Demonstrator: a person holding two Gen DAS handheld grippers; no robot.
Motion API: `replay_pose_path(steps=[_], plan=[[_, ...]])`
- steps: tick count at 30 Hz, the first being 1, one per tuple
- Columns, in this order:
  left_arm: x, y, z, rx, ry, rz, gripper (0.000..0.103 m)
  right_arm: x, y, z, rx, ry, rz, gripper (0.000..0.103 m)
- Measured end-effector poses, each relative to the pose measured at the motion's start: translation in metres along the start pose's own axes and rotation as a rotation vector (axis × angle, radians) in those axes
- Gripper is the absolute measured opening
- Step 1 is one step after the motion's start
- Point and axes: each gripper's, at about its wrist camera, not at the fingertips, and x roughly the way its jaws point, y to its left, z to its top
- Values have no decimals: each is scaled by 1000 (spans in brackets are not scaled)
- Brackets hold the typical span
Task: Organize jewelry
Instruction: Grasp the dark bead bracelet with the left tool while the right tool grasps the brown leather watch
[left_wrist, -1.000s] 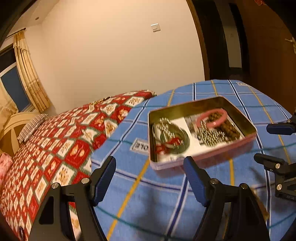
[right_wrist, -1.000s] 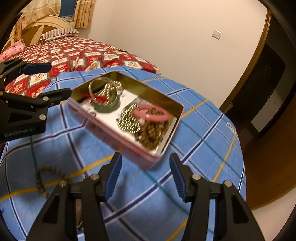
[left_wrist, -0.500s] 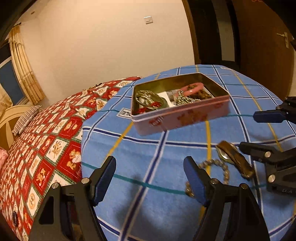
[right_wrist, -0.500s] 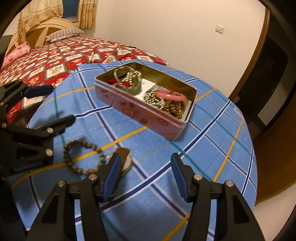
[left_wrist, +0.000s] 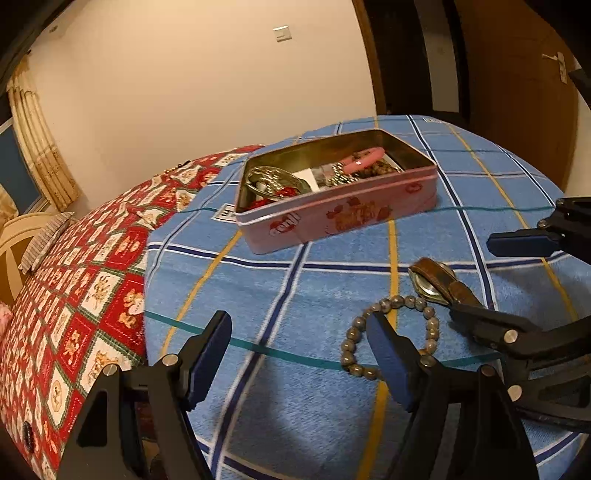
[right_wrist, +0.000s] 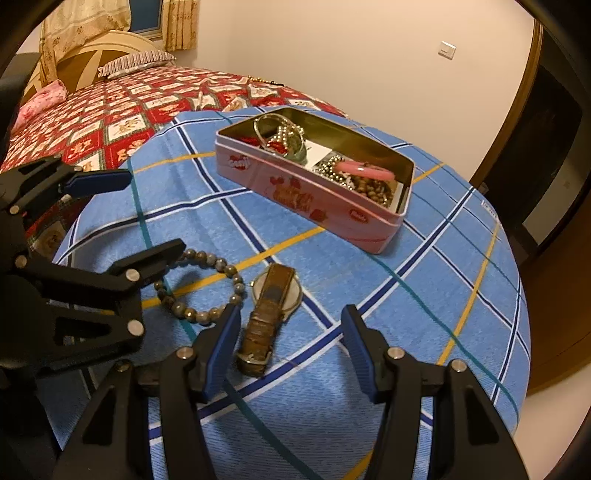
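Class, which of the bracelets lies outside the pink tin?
The grey beaded bracelet, lying on the blue checked cloth beside the wristwatch; the pink bangle sits inside the tin.

Table cover: a blue cloth with white, navy, yellow and green check lines was spread over the round table.
Bed: a red and white patterned quilt was laid over the bed just beside the table.
Pillows: a striped pillow and a pink one were seen at the cream headboard.
Curtains: yellow curtains were hung by a dark window.
Wall: a light switch was mounted on the cream wall.
Door: a brown wooden door with a handle was seen beside a dark opening.
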Motion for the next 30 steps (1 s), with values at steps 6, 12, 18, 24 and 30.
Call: replay_pose_path(steps=[6, 12, 18, 24, 30], plan=[[10, -6, -4, 12, 31, -15, 76, 7, -4, -6, 18, 26, 0, 58], [16, -7, -5, 12, 40, -25, 76, 11, -6, -9, 26, 40, 13, 54], [16, -5, -6, 6, 39, -56, 65, 12, -4, -10, 21, 39, 32, 39], [16, -11, -6, 20, 44, -117, 29, 11, -1, -11, 17, 36, 59, 20], [13, -14, -6, 34, 44, -125, 8, 8, -3, -13, 28, 24, 64, 19]])
